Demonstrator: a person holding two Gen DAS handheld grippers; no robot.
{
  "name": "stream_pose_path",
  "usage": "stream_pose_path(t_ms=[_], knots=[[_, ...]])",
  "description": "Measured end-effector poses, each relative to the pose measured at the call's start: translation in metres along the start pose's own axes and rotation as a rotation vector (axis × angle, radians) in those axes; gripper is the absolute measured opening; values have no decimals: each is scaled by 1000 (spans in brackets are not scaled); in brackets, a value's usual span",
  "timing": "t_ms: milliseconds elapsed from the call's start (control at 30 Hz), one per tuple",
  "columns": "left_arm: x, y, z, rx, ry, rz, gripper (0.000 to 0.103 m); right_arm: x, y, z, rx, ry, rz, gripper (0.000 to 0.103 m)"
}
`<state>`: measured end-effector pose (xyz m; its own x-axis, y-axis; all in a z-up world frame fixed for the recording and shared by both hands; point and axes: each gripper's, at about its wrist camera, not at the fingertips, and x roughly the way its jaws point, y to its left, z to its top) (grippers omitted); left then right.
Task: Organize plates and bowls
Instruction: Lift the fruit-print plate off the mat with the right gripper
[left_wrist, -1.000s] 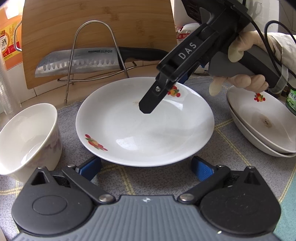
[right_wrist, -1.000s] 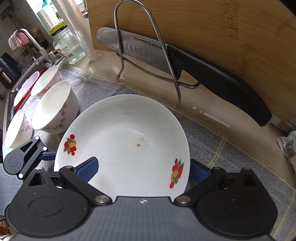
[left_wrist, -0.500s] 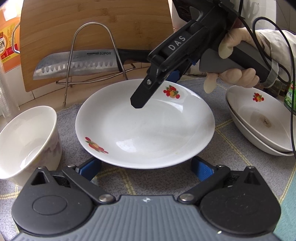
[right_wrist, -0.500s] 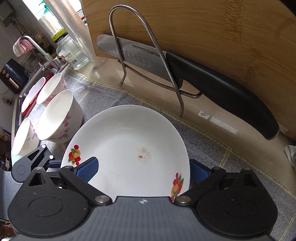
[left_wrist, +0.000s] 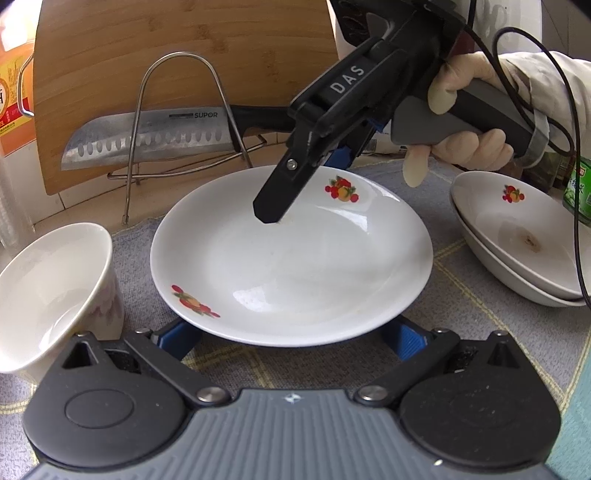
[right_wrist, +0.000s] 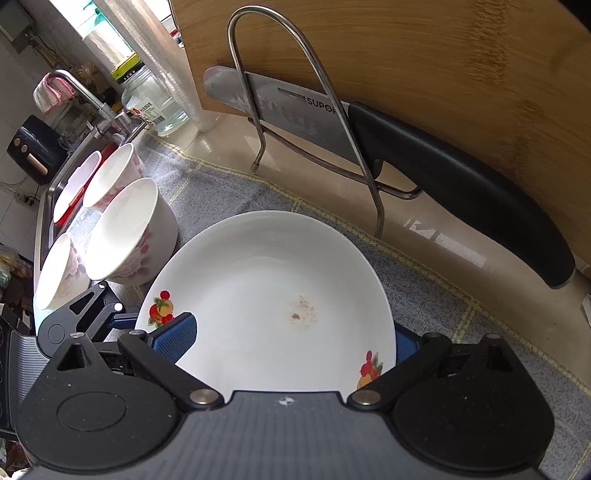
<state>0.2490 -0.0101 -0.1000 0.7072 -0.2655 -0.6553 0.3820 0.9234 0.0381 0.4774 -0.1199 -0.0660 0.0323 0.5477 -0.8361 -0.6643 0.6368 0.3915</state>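
A white plate with fruit decals (left_wrist: 295, 266) (right_wrist: 273, 295) lies on the grey mat. My left gripper (left_wrist: 290, 338) is open, its blue pads on either side of the plate's near rim and partly under it. My right gripper (left_wrist: 306, 184) (right_wrist: 288, 339), held by a gloved hand, is open and straddles the far rim: one finger rests inside the plate, the other sits behind the rim. A white bowl (left_wrist: 48, 280) (right_wrist: 129, 232) stands left of the plate. Two stacked plates (left_wrist: 517, 236) sit at the right. Two more bowls (right_wrist: 114, 173) (right_wrist: 59, 273) stand by the sink.
Behind the plate, a wire rack (left_wrist: 177, 122) holds a large knife (left_wrist: 147, 140) (right_wrist: 443, 184) against a wooden cutting board (left_wrist: 184, 48). A sink with a faucet (right_wrist: 85, 99) lies far left in the right wrist view. A green bottle (left_wrist: 578, 195) stands at the right edge.
My right gripper has tipped steeper and its near finger has come down onto the plate's inside. The left gripper and the plate have hardly moved.
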Motion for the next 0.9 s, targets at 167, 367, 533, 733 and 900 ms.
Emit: stream_pose_path(t_ms=[167,367,533,733,900], knots=[[1,1,1,2,-9,-7,103,0,-1,1,8,12,7,103],[1,0,0,-3,-17,2,103,0,-3,6,59,34,12,103],[1,0,1,-5,-15,4,103,1,-1,6,51,42,1,103],[1,-1,1,-5,-19,2,103,1,-2,7,51,39,4,103],[2,-1,1,-1,-15,2,103,2,0,6,38,37,-13,103]])
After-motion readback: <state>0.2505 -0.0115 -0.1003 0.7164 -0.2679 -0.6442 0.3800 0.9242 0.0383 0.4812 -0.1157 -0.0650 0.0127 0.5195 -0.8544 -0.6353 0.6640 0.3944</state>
